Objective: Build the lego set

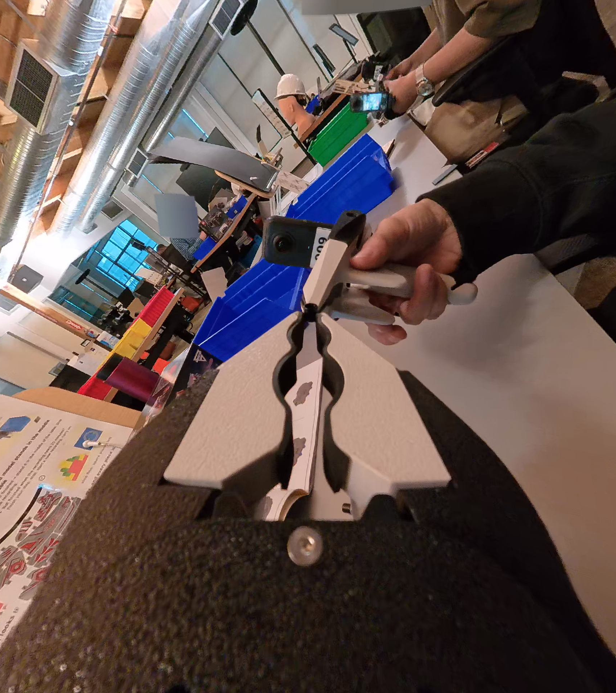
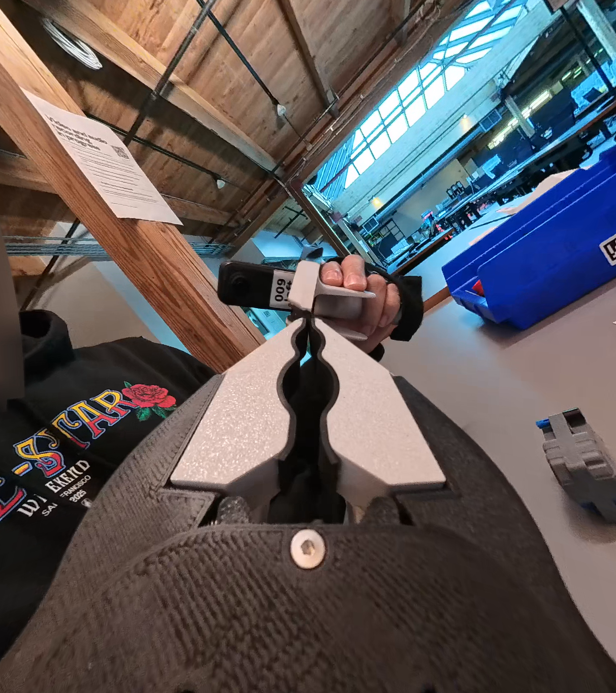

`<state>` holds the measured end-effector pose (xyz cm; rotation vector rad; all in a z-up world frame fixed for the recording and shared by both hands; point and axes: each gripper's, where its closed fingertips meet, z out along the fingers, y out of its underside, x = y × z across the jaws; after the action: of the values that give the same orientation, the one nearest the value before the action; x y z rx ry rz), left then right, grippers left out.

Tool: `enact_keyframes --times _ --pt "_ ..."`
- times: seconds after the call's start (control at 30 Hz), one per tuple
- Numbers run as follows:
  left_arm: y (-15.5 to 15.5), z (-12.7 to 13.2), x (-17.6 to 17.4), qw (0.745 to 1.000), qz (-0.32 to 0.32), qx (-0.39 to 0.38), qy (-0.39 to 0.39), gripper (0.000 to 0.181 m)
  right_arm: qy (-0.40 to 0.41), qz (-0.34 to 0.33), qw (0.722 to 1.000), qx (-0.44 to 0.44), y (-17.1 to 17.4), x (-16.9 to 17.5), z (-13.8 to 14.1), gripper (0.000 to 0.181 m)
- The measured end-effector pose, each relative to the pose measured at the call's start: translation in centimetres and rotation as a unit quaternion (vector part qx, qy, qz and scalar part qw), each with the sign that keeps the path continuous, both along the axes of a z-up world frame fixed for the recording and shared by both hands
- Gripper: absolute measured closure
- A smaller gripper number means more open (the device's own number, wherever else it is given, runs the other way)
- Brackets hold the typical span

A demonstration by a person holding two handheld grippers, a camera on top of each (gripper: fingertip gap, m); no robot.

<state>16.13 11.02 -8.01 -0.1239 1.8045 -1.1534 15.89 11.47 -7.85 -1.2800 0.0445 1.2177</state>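
My left gripper (image 1: 308,315) and my right gripper (image 2: 304,323) are held up above the grey table (image 1: 486,375) and point at each other, tip to tip. A small black piece (image 1: 310,309) sits where the two tips meet, and both pairs of jaws are pinched shut on it. I cannot tell whether it is one piece or two joined. The right gripper shows in the left wrist view, held by a hand (image 1: 411,262). The left gripper shows in the right wrist view, held by a hand (image 2: 366,300). A grey and blue lego assembly (image 2: 588,465) lies on the table to the right.
Blue bins (image 2: 546,262) stand along the far side of the table, also in the left wrist view (image 1: 336,195). A printed instruction sheet (image 1: 29,468) lies at the left. A white booklet (image 1: 306,412) shows through the left fingers' gap. Another person (image 1: 486,37) works at the table's far end. My left and right fingertips are right by each other.
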Motion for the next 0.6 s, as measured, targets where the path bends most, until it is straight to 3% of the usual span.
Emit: enact_keyframes --times 0.27,0.33,0.6 --pt "1.1 -0.1 0.8 0.999 0.042 -0.014 -0.007 0.179 -0.020 -0.030 0.999 -0.004 0.8 0.2 -0.5 0.181" --pt "1.3 0.2 0.9 0.998 0.043 -0.044 -0.003 0.179 0.014 -0.024 1.000 -0.005 0.9 0.6 -0.3 0.168" --pt "-0.5 1.0 -0.4 0.984 -0.059 -0.168 0.022 0.179 0.148 0.045 0.988 0.020 0.4 0.9 0.6 0.157"
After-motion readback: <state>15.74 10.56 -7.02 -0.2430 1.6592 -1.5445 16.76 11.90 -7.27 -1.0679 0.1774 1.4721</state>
